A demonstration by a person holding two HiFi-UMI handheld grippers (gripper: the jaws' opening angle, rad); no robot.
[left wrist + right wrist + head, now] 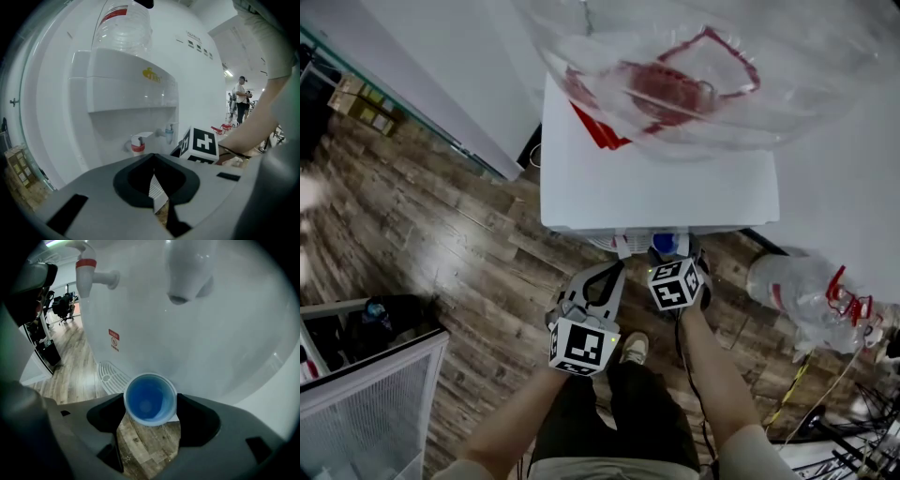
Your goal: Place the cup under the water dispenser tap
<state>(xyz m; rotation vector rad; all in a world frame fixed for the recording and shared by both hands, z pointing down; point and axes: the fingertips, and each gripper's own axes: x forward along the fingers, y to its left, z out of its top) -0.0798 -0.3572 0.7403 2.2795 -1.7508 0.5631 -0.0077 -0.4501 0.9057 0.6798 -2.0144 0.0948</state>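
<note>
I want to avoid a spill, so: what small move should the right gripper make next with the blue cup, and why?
Probably ease the right gripper forward: its blue cup hangs over wooden floor, short of the drip tray and in front of the tap.

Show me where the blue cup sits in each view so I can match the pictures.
Head view: blue cup near the centre, just below the front edge of the white dispenser.
Left gripper view: not in it.
Right gripper view: at the centre, gripped between the jaws of the right tool, its open mouth facing the camera.
Shared landmark: the white dispenser shows in all three views, and its red tap shows in both gripper views.
</note>
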